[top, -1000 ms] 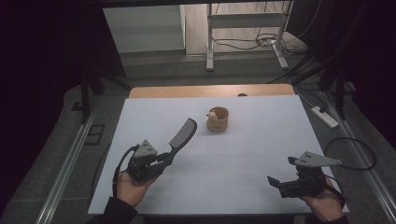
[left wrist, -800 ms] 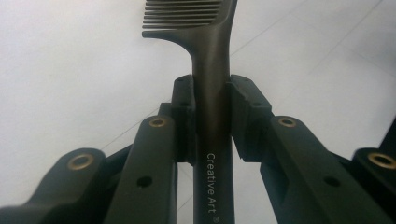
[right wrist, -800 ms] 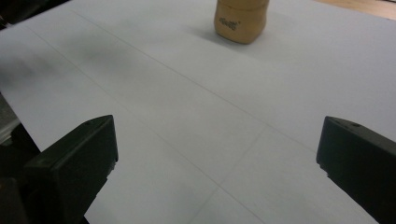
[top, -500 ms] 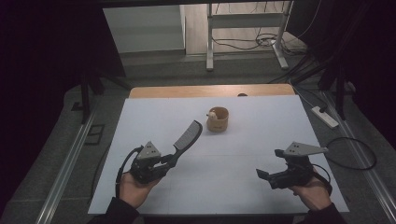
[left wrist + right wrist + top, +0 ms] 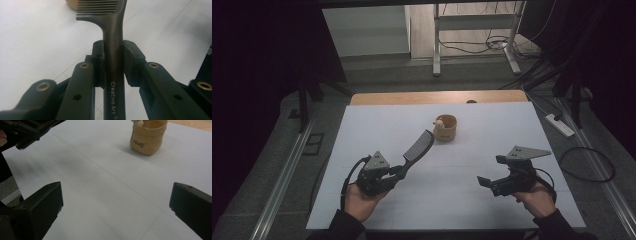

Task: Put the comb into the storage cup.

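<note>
Left tool (image 5: 398, 171) clamped on handle of dark comb (image 5: 418, 146); teeth end raised, angled toward tan cup (image 5: 445, 128). Right tool (image 5: 486, 183) spread wide, nothing between jaws, low over white counter (image 5: 472, 205), aimed at cup. Cup upright mid-counter, well apart from both tools. Pickup judged done; delivery of comb to cup judged outstanding.

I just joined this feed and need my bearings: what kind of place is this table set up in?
Probably a lab or recording workspace, not a home: a white-covered table stands under dim light, cables trail over the grey floor beside a metal frame, and a power strip lies to the right.
</note>
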The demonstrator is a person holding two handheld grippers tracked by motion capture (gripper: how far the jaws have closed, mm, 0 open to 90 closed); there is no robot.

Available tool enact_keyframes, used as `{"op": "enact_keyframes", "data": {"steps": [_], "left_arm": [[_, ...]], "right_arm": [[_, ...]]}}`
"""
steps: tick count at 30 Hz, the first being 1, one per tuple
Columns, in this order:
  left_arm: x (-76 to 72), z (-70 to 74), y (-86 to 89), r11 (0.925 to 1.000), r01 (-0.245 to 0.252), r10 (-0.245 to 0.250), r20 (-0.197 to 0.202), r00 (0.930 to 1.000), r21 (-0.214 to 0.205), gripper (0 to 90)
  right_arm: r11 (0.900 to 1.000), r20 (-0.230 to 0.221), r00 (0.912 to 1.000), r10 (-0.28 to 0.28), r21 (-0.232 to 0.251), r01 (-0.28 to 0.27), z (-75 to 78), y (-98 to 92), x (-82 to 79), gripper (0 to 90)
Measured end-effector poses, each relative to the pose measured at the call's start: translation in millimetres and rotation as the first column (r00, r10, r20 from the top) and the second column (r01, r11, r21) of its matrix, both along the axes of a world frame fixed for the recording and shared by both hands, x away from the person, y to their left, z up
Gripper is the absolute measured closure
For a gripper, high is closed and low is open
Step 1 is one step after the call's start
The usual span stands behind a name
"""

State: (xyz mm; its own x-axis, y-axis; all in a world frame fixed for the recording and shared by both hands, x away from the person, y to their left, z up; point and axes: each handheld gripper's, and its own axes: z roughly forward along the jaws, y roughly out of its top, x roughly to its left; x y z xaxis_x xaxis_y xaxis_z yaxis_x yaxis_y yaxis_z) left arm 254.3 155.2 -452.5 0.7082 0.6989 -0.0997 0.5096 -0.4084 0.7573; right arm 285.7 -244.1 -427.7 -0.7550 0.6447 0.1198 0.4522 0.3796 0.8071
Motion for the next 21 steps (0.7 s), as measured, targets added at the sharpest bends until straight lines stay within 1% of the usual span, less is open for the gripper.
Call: {"op": "enact_keyframes", "data": {"steps": [4,7,9,12,14,21], "left_arm": [[1.3,0.0,-2.9,0.9999,0.004,-0.004,0.001,1.0000,-0.011,72.0],[2.5,-0.1,-5.4,0.9998,0.010,-0.010,0.000,1.0000,-0.017,72.0],[3.0,0.2,-7.2,0.9998,0.012,-0.012,0.004,0.9999,-0.019,72.0],[4.2,0.6,-9.9,0.9994,0.016,-0.016,0.007,0.9999,-0.031,72.0],[5.0,0.9,-11.3,0.9994,0.020,-0.019,0.011,0.9998,-0.028,72.0],[8.3,0.9,-17.3,0.9988,0.028,-0.027,0.019,0.9994,-0.041,72.0]], "right_arm": [[1.0000,0.000,1.0000,0.009,-0.003,-0.009,0.5,4.7,4.7,0.0],[0.9999,-0.018,0.9997,0.015,0.004,-0.015,0.9,8.8,8.8,0.0],[0.9997,-0.029,0.9994,0.018,0.016,-0.017,1.6,11.6,12.1,0.0],[0.9991,-0.044,0.9985,0.033,0.029,-0.031,3.2,16.4,18.3,0.0],[0.9983,-0.054,0.9973,0.049,0.034,-0.047,3.9,19.4,22.6,0.0],[0.9975,-0.061,0.9965,0.057,0.046,-0.054,5.0,31.0,33.1,0.0]]}}
